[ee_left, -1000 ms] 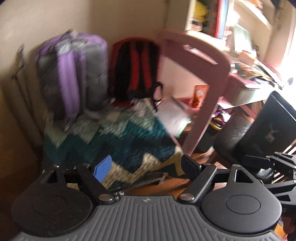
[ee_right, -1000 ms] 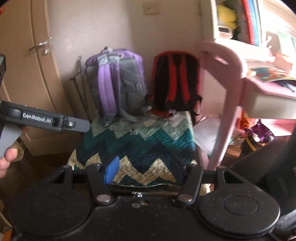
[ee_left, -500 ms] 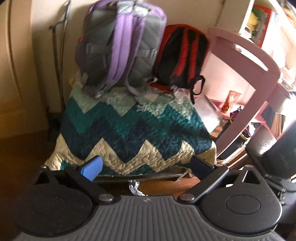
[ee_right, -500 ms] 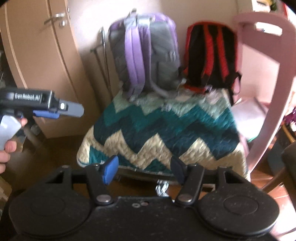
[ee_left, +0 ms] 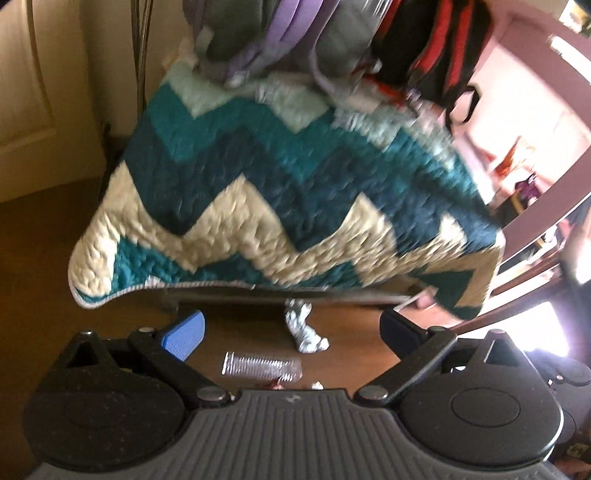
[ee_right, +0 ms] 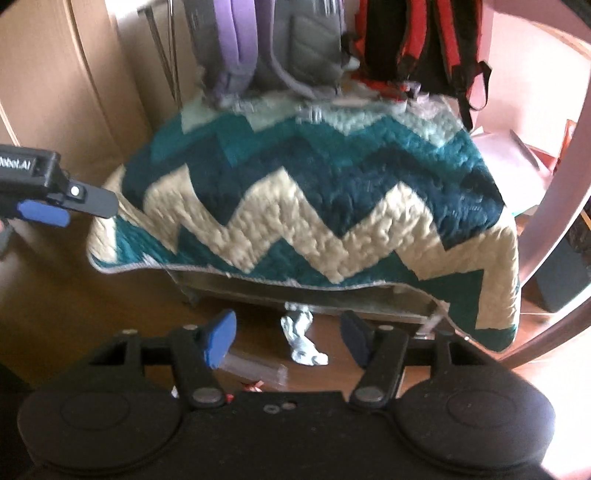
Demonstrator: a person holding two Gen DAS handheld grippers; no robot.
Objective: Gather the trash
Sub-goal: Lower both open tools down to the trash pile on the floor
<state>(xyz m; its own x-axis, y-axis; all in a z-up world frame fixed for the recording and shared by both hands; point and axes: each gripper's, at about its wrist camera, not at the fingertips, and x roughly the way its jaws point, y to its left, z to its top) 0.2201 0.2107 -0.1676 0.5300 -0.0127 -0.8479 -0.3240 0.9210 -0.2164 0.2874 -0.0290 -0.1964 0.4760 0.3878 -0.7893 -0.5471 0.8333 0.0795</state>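
A crumpled silver foil wrapper (ee_left: 303, 330) lies on the brown floor just in front of a quilt-covered seat; it also shows in the right wrist view (ee_right: 303, 341). A clear ribbed plastic cup (ee_left: 261, 366) lies on its side nearer me, also in the right wrist view (ee_right: 255, 369). A small red scrap (ee_right: 254, 387) lies beside it. My left gripper (ee_left: 291, 328) is open and empty above the floor, the trash between its fingers. My right gripper (ee_right: 290, 338) is open and empty, likewise over the trash. The left gripper (ee_right: 62, 206) shows at the right view's left edge.
A teal and cream zigzag quilt (ee_left: 295, 192) drapes over a low seat. A purple-grey backpack (ee_left: 280, 33) and a red-black backpack (ee_left: 436, 44) stand on it. A pink chair frame (ee_right: 569, 206) is at right, a cupboard door (ee_right: 55, 92) at left.
Both grippers have tilted downward and come closer to the seat. The floor trash under the quilt's edge has come into view. Both stay open.
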